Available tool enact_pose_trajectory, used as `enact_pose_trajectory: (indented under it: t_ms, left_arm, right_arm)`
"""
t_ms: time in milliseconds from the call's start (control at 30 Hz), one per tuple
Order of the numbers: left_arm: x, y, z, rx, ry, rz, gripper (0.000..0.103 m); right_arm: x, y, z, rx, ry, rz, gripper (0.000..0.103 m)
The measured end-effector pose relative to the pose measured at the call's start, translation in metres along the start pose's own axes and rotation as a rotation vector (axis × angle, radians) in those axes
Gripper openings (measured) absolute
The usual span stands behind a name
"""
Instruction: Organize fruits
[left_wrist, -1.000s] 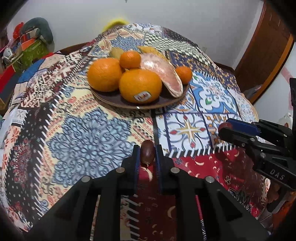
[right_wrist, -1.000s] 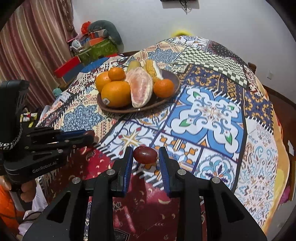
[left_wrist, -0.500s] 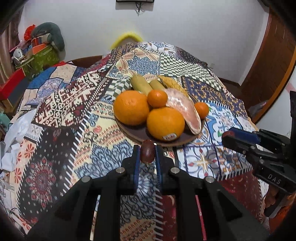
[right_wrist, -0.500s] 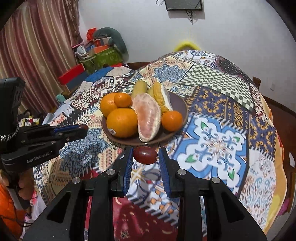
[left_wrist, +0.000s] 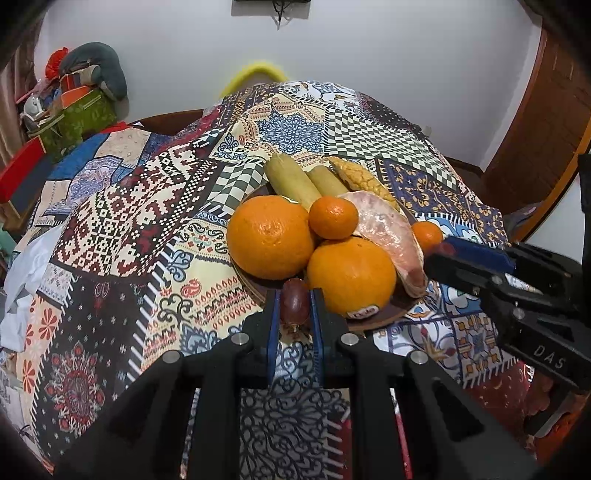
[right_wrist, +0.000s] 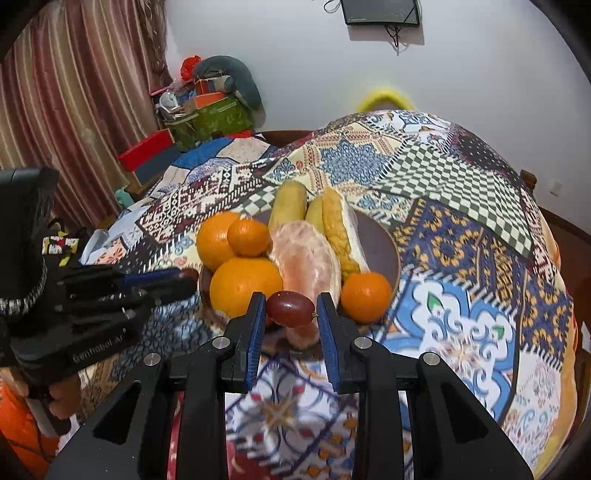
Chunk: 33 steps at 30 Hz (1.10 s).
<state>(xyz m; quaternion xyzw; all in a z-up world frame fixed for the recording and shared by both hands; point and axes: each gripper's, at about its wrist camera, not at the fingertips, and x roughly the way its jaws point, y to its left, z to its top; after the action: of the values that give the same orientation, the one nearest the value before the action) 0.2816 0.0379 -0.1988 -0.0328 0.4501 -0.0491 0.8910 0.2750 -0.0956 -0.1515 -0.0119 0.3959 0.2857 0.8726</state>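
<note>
My left gripper (left_wrist: 294, 304) is shut on a dark red grape (left_wrist: 294, 302), held just above the near rim of the brown plate (left_wrist: 255, 286). The plate carries two large oranges (left_wrist: 271, 236), small mandarins (left_wrist: 333, 217), a peeled pomelo wedge (left_wrist: 388, 236) and pale green-yellow fruits (left_wrist: 290, 181). My right gripper (right_wrist: 291, 309) is shut on another red grape (right_wrist: 290, 308), in front of the pomelo wedge (right_wrist: 308, 258) at the plate's (right_wrist: 380, 243) near edge. Each gripper shows side-on in the other's view: the right gripper (left_wrist: 437, 254), the left gripper (right_wrist: 186, 280).
A patchwork cloth (left_wrist: 129, 221) covers the round table. Boxes and a stuffed bag (right_wrist: 218, 110) are piled at the back left by a striped curtain (right_wrist: 74, 103). A wooden door (left_wrist: 546, 110) stands at the right. A hand (right_wrist: 62, 398) holds the left gripper's handle.
Both grippers, each still holding its grape, have moved forward toward the plate, from over the red patch near the table's edge to the plate's near rim.
</note>
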Motion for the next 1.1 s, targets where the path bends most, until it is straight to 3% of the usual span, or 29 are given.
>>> enact_pose_trajectory:
  t_ms: [667,833,1100]
  left_arm:
    - [0.027,0.006,0.004,-0.008,0.040,-0.005,0.016]
    - [0.028,0.009,0.005,-0.023,0.047,0.004,0.025]
    - [0.006,0.011,0.004,-0.039,0.014,0.001,0.028]
  right_arm:
    - [0.030,0.006,0.017,-0.031,0.013,0.029,0.026]
    - [0.028,0.004,0.018,-0.016,0.014,0.037,0.036]
    - [0.009,0.001,0.017,-0.005,-0.012,0.020,0.037]
